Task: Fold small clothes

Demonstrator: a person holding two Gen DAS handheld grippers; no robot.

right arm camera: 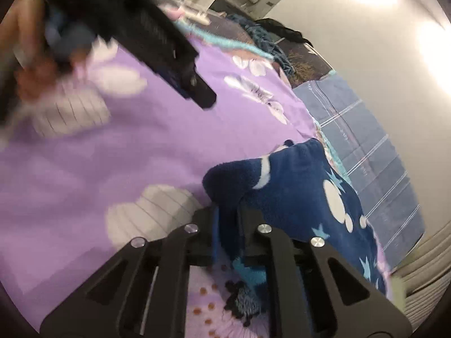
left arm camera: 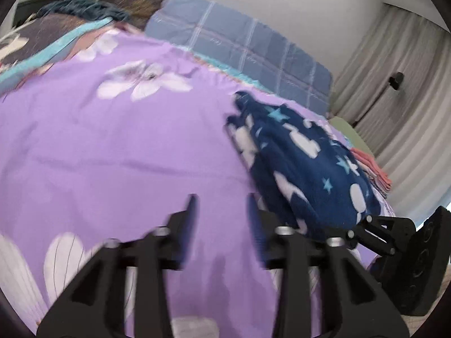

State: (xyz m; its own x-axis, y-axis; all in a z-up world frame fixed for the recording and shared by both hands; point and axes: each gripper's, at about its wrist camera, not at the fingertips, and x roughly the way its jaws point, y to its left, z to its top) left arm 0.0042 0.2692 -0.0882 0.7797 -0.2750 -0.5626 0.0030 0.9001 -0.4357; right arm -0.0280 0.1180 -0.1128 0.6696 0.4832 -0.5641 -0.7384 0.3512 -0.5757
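A navy fleece garment (left arm camera: 304, 169) with white blobs and light-blue stars lies bunched on a purple flowered bedsheet (left arm camera: 126, 146), to the right of my left gripper (left arm camera: 222, 214). That gripper is open over bare sheet with nothing between its fingers. My right gripper (right arm camera: 227, 225) is shut on a fold at the edge of the garment (right arm camera: 296, 197), and cloth runs down between its fingers. In the left wrist view the right gripper (left arm camera: 363, 225) reaches in from the lower right to the garment's near end. In the right wrist view the left gripper (right arm camera: 197, 93) shows at upper left, held by a hand (right arm camera: 25, 56).
A blue plaid quilt (left arm camera: 239, 48) lies along the bed's far side by the wall. A stack of folded pink clothes (left arm camera: 372, 169) sits beyond the garment, near grey curtains (left arm camera: 394, 98). A dark teal knit piece (left arm camera: 84, 8) lies at the far left.
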